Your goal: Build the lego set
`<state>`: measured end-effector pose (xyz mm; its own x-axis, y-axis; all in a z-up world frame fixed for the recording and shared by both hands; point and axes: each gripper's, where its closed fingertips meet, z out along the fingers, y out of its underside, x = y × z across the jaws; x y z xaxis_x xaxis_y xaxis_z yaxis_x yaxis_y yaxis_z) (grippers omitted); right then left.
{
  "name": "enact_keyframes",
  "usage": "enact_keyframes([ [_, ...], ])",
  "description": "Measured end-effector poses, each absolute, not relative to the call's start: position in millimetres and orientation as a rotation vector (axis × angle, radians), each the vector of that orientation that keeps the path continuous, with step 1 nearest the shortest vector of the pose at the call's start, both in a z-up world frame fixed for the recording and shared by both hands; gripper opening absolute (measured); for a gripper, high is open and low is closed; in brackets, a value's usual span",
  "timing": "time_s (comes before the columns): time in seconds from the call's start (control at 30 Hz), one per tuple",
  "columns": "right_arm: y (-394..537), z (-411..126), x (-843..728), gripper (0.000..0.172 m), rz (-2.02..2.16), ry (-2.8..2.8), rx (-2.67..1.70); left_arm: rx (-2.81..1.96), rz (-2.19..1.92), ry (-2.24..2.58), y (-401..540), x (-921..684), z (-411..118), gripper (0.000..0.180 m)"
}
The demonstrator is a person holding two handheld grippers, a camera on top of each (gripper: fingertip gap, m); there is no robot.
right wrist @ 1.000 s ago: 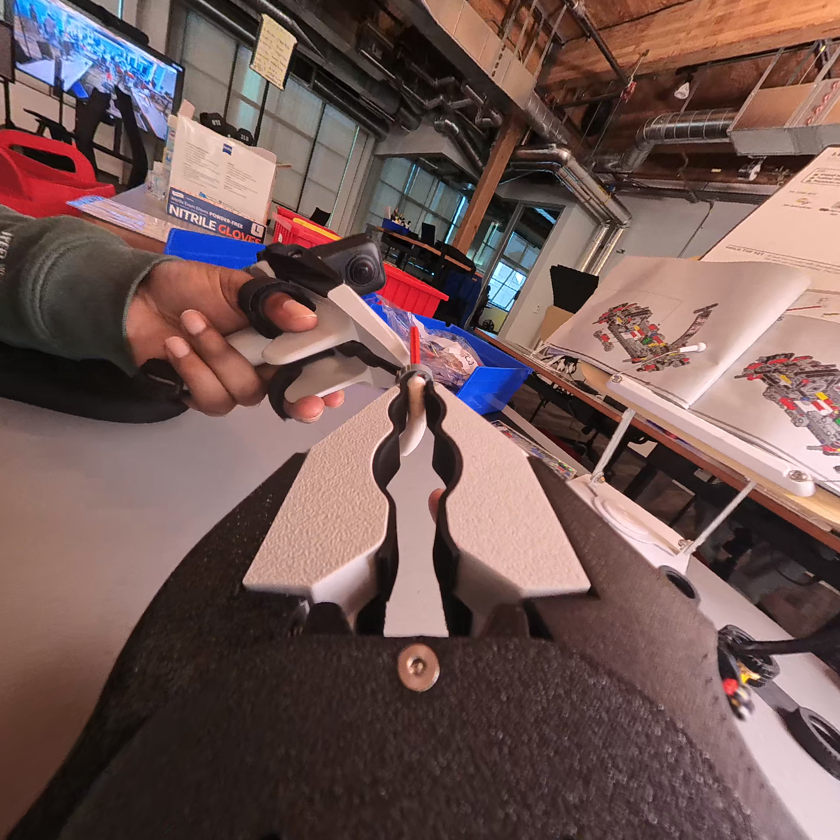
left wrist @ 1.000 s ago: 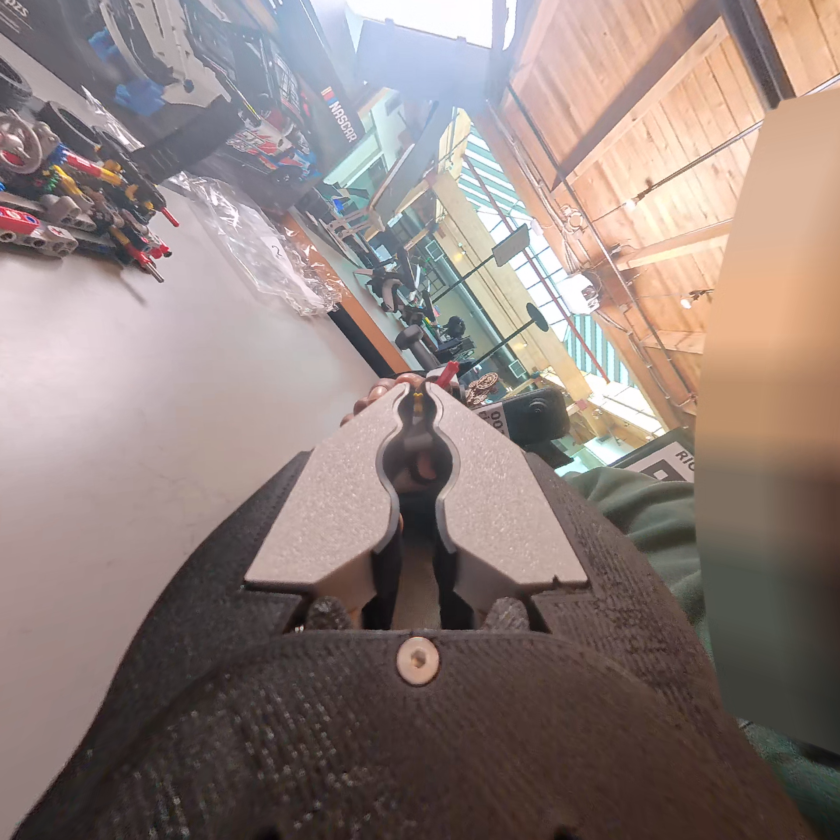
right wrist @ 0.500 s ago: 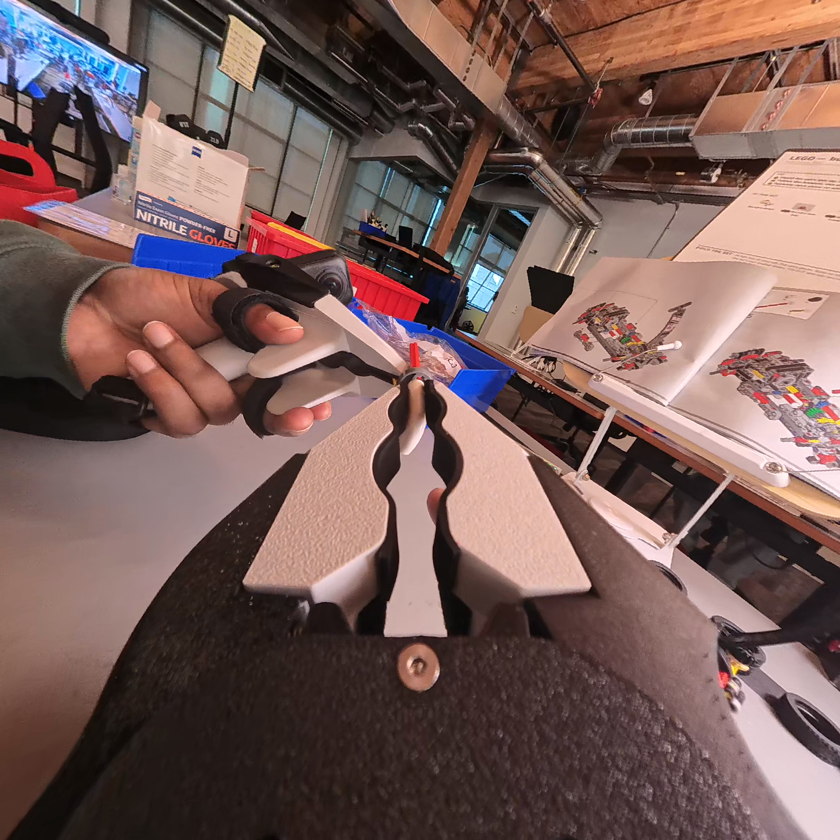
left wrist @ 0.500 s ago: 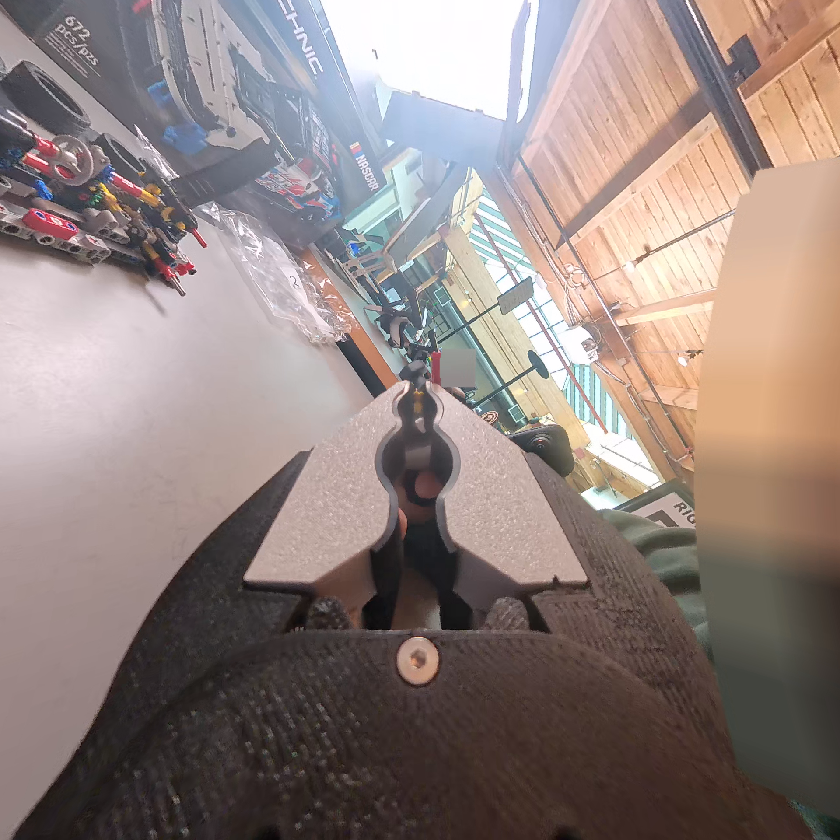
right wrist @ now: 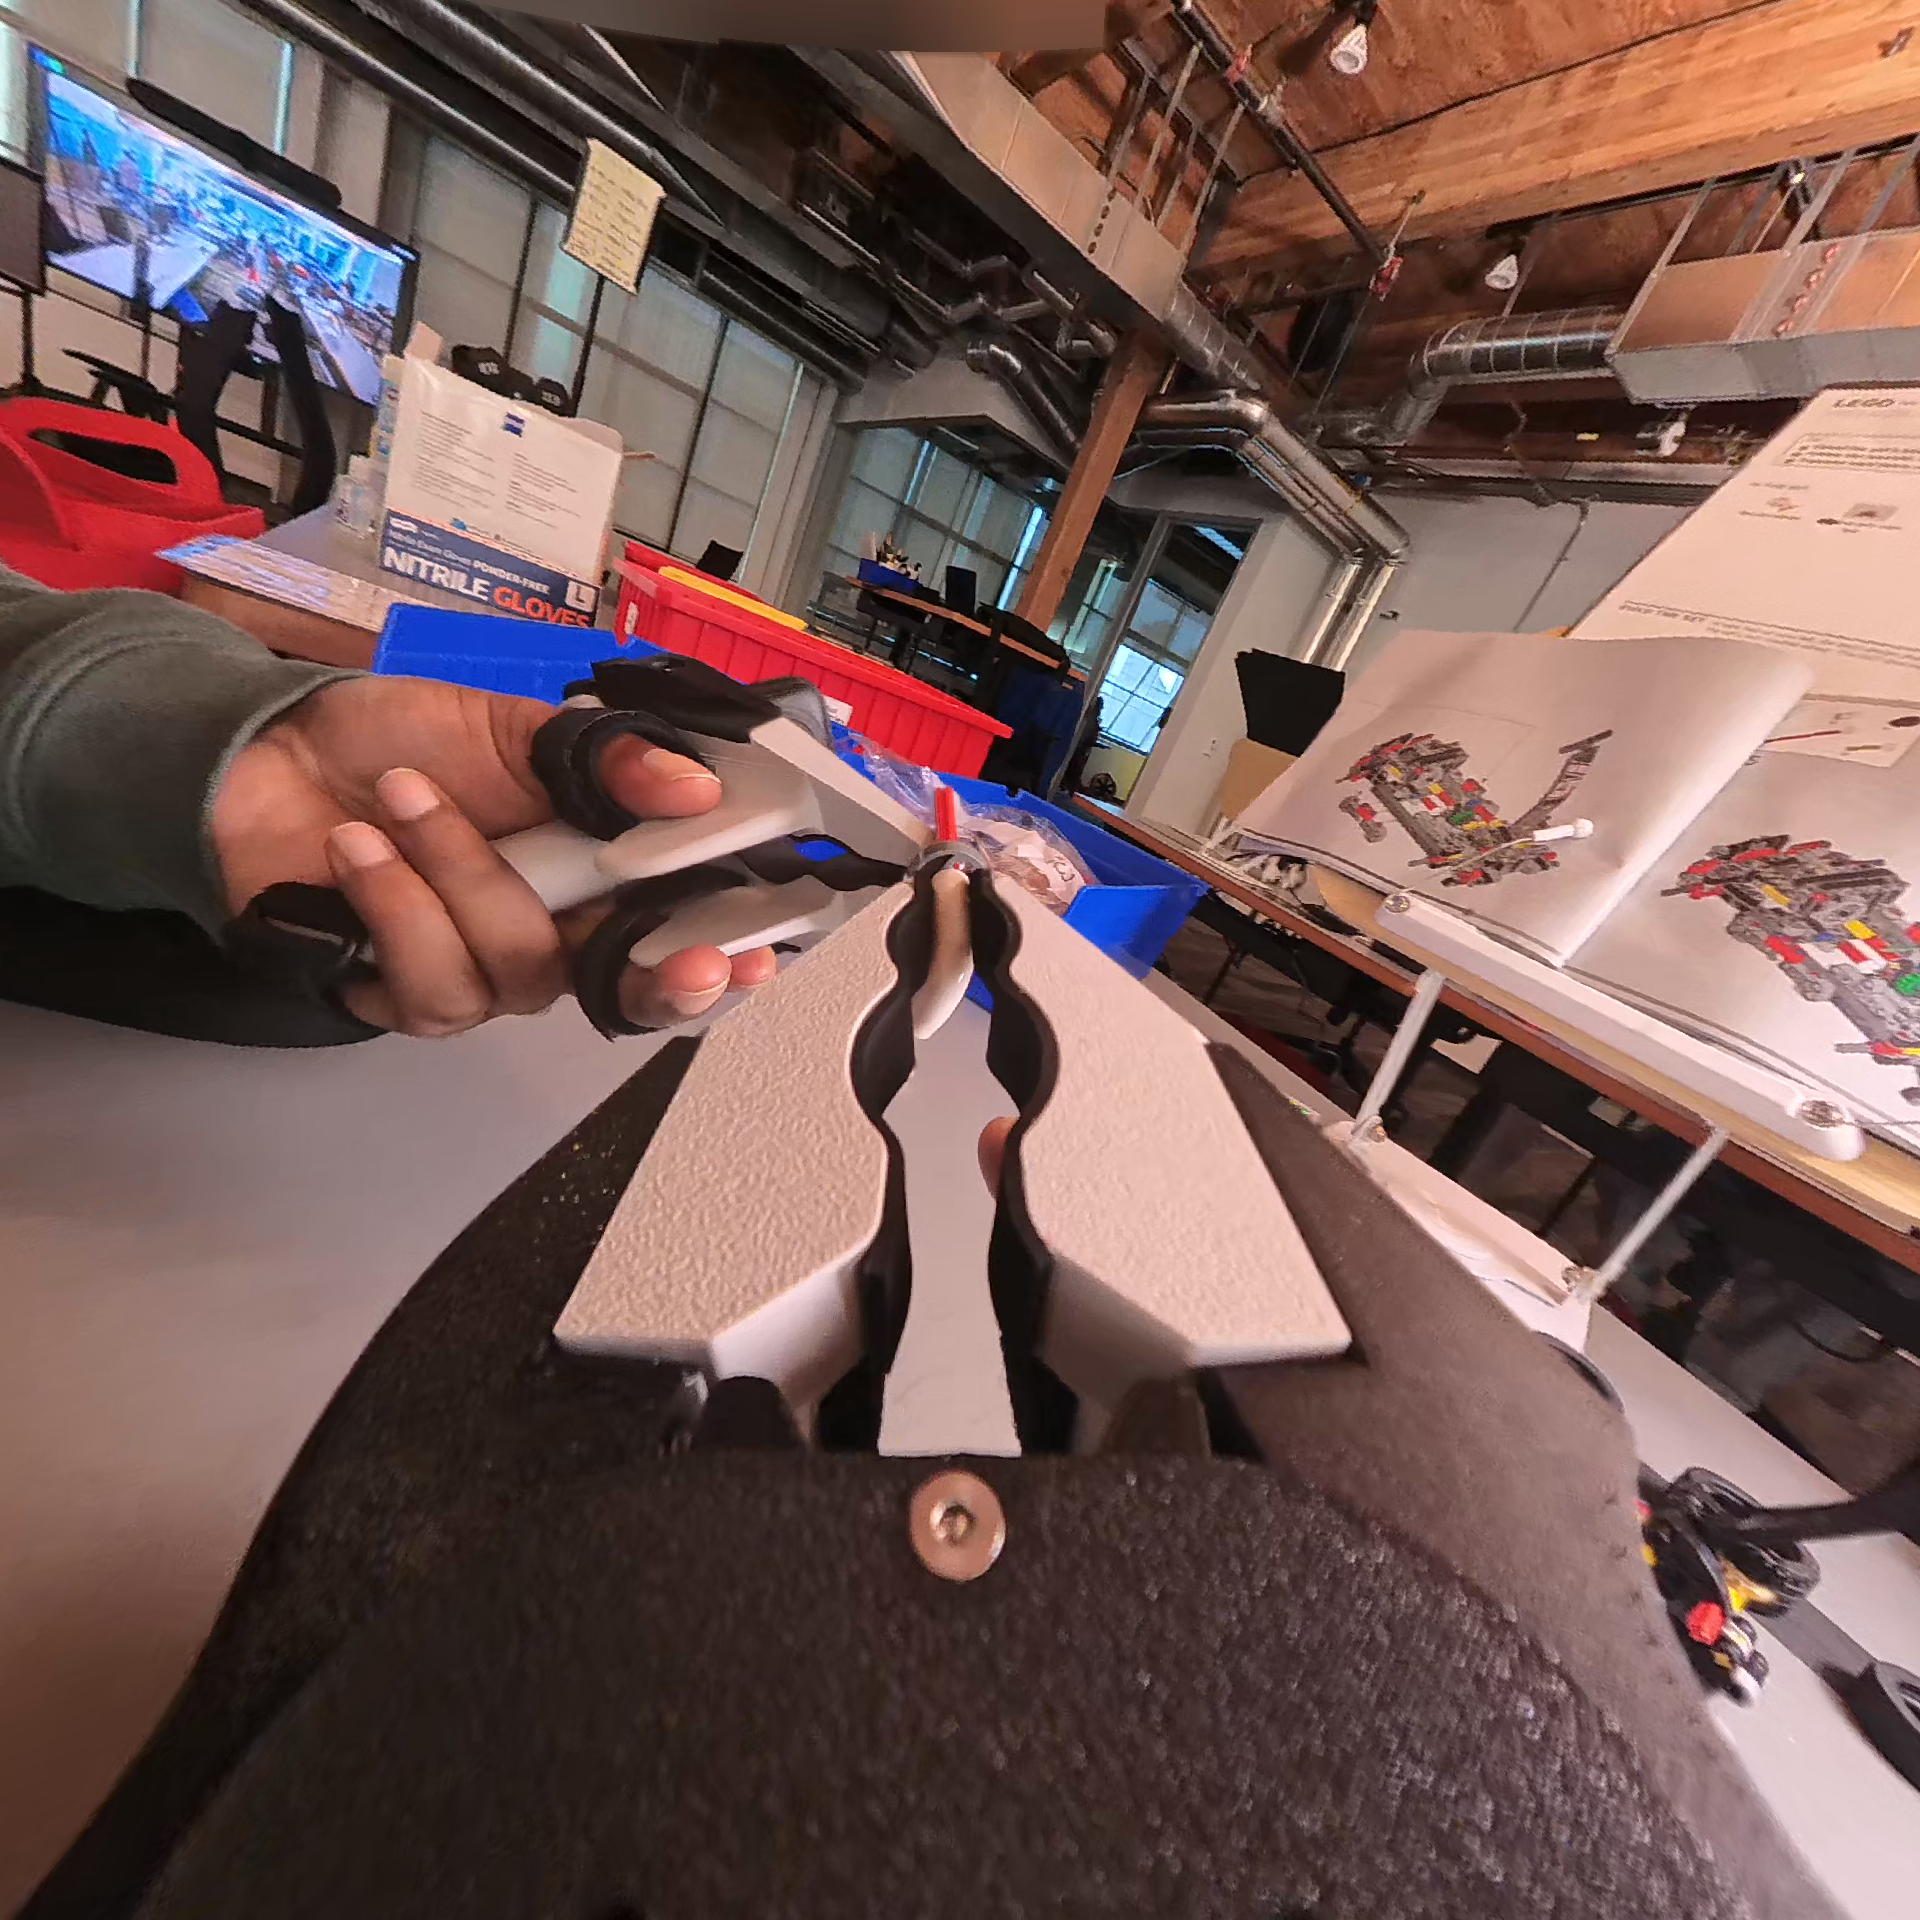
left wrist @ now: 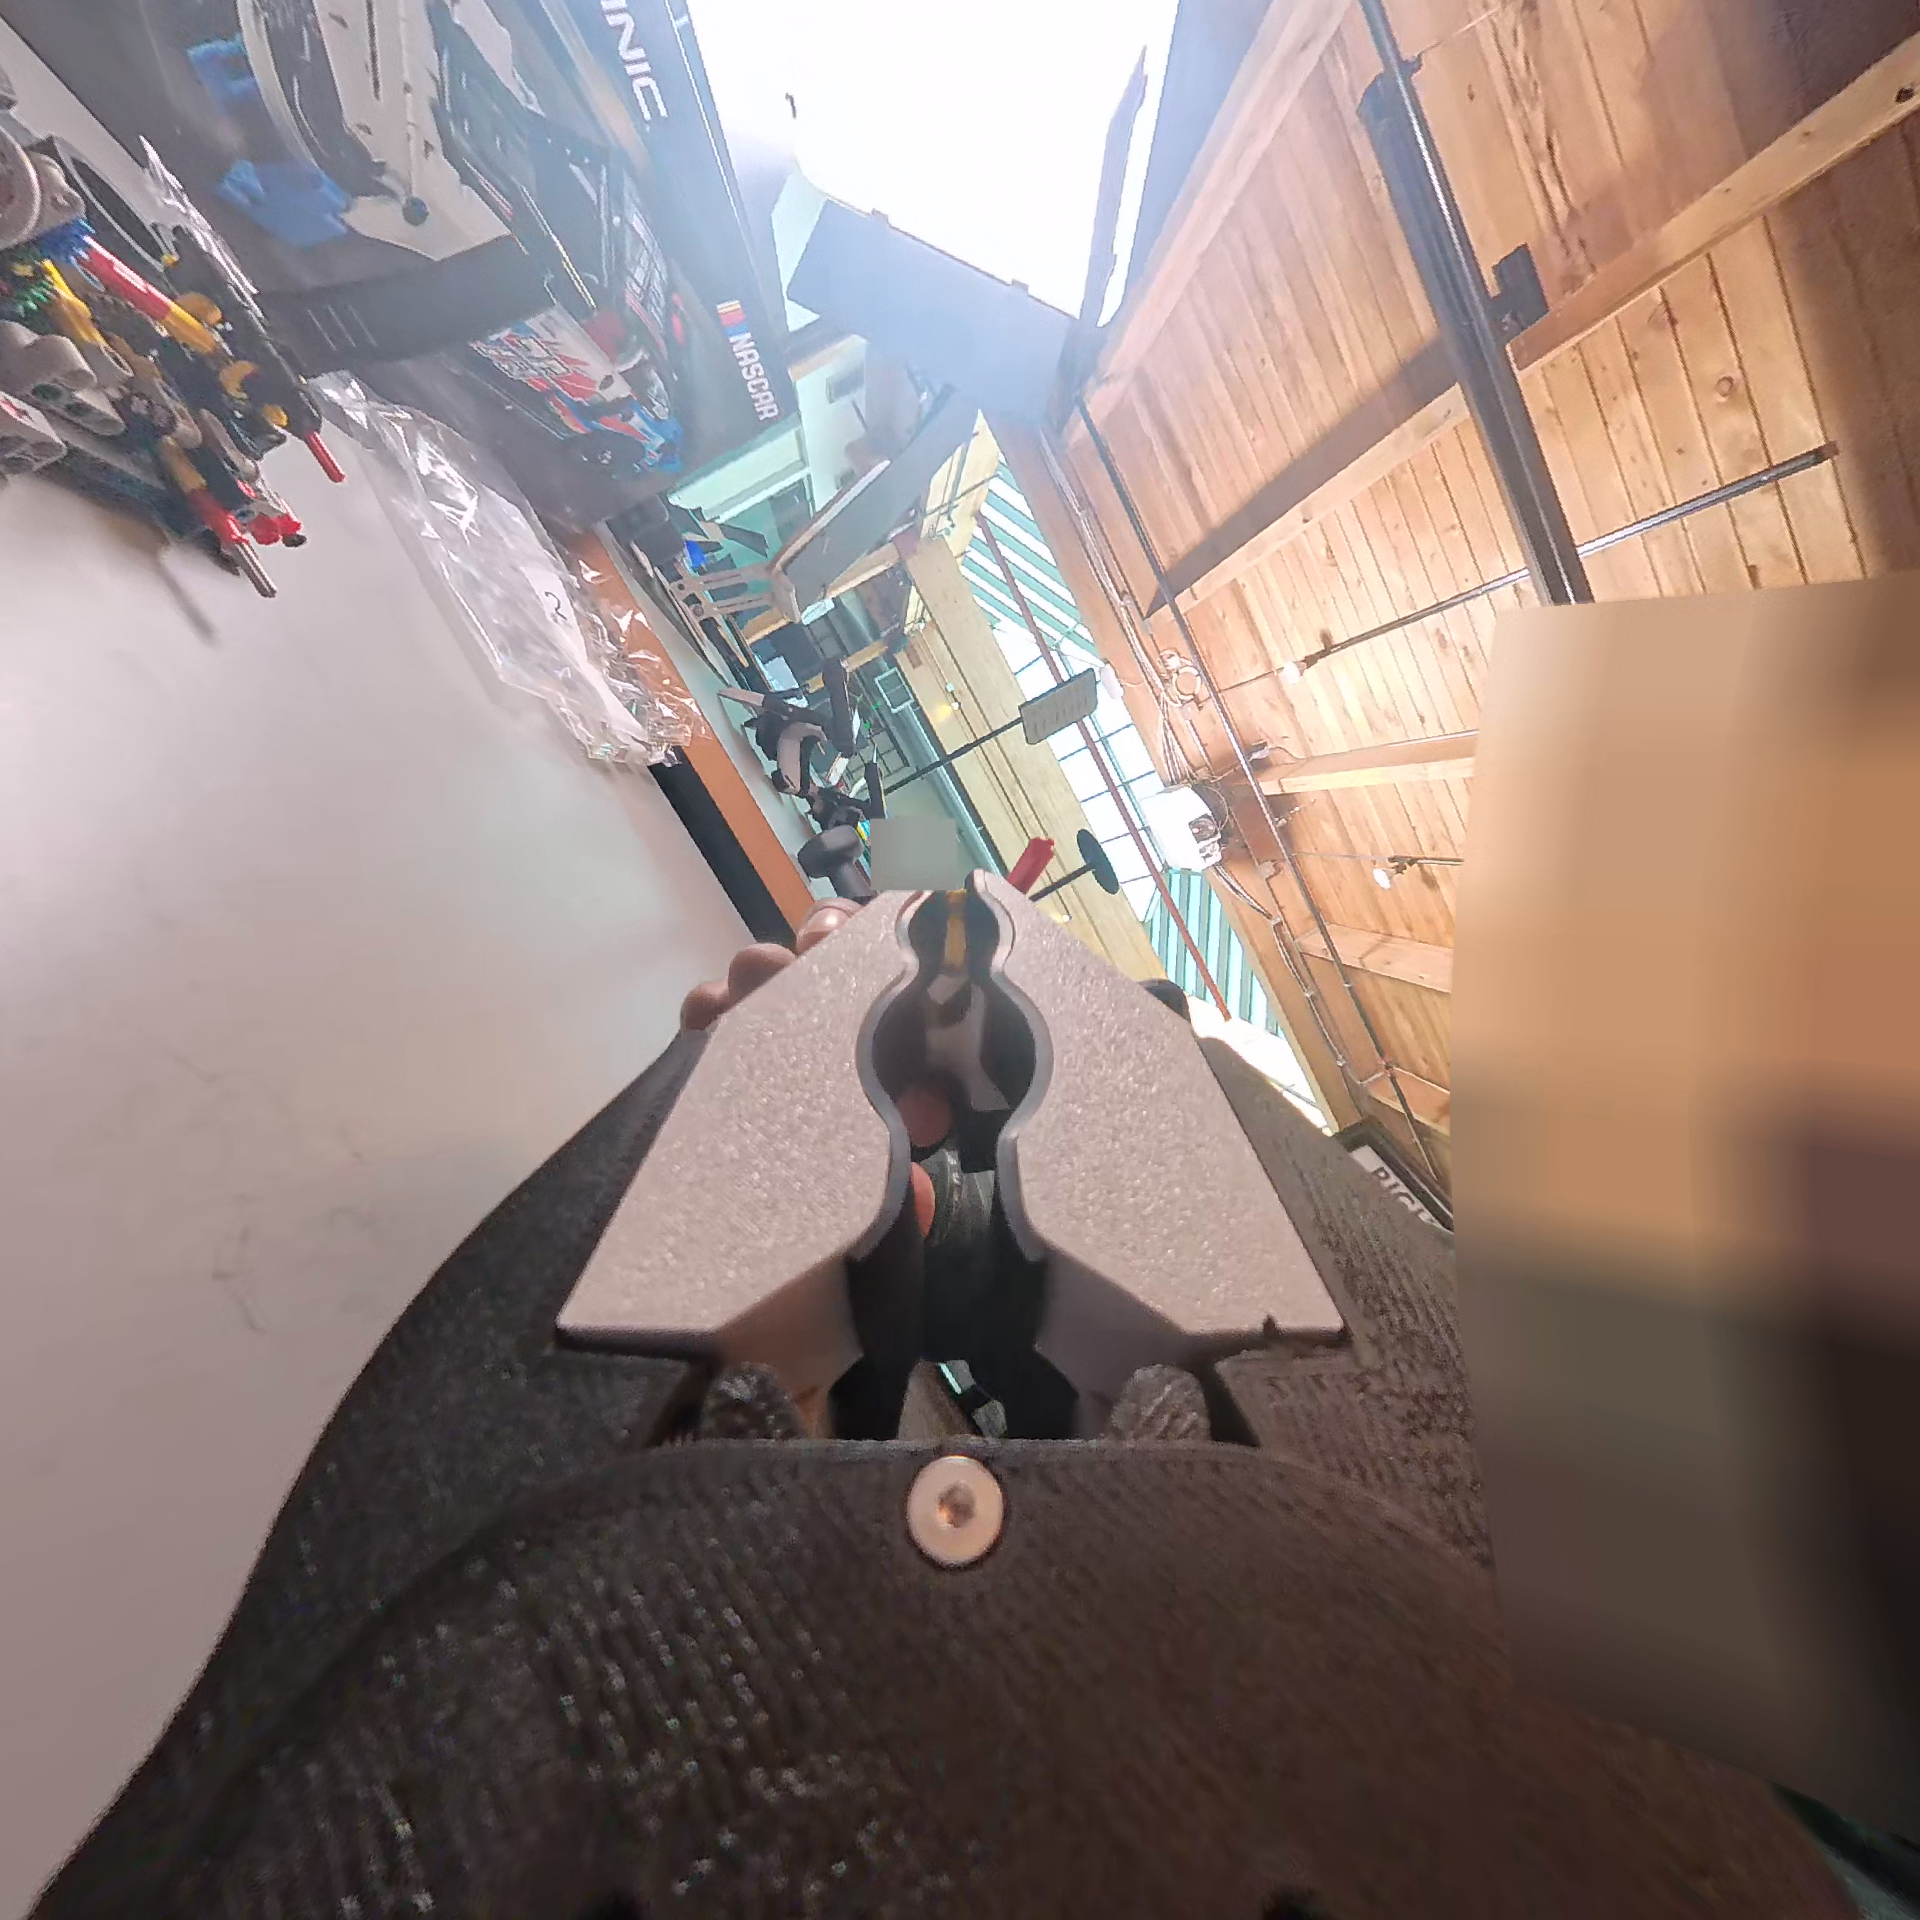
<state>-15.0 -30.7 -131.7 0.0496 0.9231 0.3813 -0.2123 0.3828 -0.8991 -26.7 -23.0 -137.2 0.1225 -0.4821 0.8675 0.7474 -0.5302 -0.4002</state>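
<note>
- A large blurred patch covers the right side of the left wrist view, hiding whatever lies behind it.
- The toy-brick model on the bench is cut off by the left edge.
- A small grey part at the right gripper's fingers is too small to identify.
- A black wheel is cut by the right edge.

Printed writing shows on a dark box, glove carton and, perhaps, hanging sheet.
</note>
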Motion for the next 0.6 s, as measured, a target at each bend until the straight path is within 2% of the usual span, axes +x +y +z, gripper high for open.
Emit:
enact_keyframes([
  [0.33,-24.3,-126.9,-19.9,0.005,0.890,-1.150,-0.793,-1.393,-1.460,-0.296,-17.7,-32.1,-133.1,0.001],
  [0.6,-22.8,-127.2,-20.8,0.005,0.927,-1.161,-0.811,-1.394,-1.509,-0.294,-15.8,-25.5,-135.0,0.000],
])
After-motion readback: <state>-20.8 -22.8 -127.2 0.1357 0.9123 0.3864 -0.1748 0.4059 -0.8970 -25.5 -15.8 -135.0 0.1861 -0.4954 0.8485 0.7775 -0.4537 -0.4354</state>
